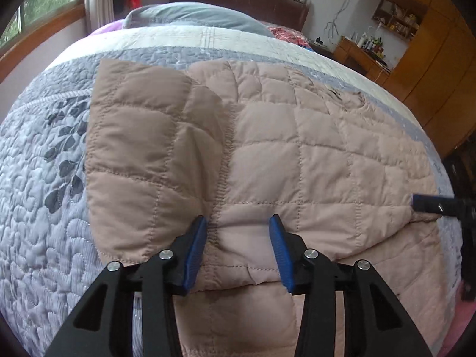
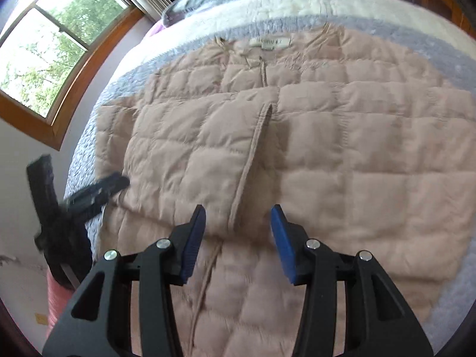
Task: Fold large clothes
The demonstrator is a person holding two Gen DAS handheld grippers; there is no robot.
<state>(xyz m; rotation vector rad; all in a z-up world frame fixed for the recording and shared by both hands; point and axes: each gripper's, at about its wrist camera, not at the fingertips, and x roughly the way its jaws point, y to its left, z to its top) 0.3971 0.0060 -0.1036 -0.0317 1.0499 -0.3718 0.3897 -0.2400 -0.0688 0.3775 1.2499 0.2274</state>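
The pink quilted jacket (image 1: 267,154) lay spread across the bed (image 1: 44,238), its near hem directly under the left claw (image 1: 238,223) and right claw (image 2: 238,212), both gaping, holding nothing.

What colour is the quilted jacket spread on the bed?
The quilted jacket is a pale dusty pink-beige, sewn in square quilting; the left wrist view shows it best.

A small white tag (image 2: 270,42) sits on the coat's (image 2: 327,154) collar, top middle. Its words are too blurry to read.
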